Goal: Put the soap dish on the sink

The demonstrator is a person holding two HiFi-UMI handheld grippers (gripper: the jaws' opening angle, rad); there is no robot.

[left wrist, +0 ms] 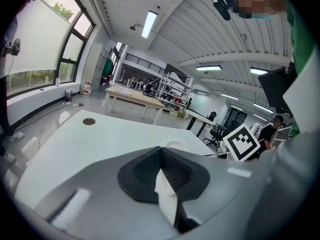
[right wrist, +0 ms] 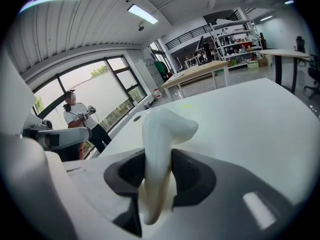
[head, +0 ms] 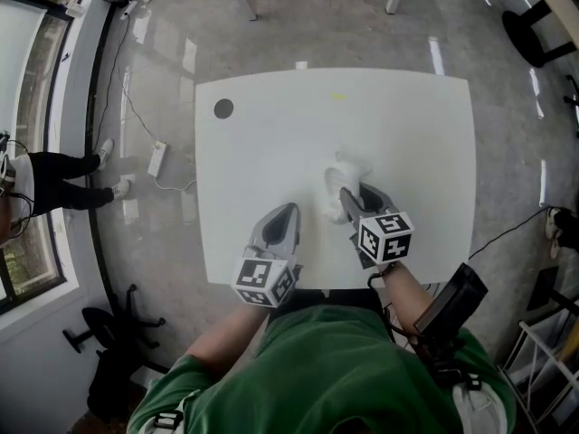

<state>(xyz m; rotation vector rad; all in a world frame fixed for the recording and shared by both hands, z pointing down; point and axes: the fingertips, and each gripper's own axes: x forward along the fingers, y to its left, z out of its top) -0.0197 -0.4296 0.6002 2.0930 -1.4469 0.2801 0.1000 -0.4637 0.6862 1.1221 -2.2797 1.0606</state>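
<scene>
The soap dish [head: 342, 181] is a glossy white curved piece, hard to tell from the white table [head: 271, 134]. My right gripper [head: 348, 197] is shut on its near edge, and in the right gripper view the soap dish [right wrist: 161, 134] stands up between the dark pads [right wrist: 195, 176] just above the tabletop. My left gripper [head: 282, 217] is to its left near the table's front edge, shut with nothing held. In the left gripper view the left gripper [left wrist: 161, 151] has its jaws together, and the soap dish's rim [left wrist: 175, 144] shows beyond them.
A dark round hole [head: 223, 108] sits in the table's far left corner. A small yellow mark [head: 338, 96] lies near the far edge. A person [head: 54, 183] stands by the window on the left. A power strip [head: 156, 159] and cable lie on the floor.
</scene>
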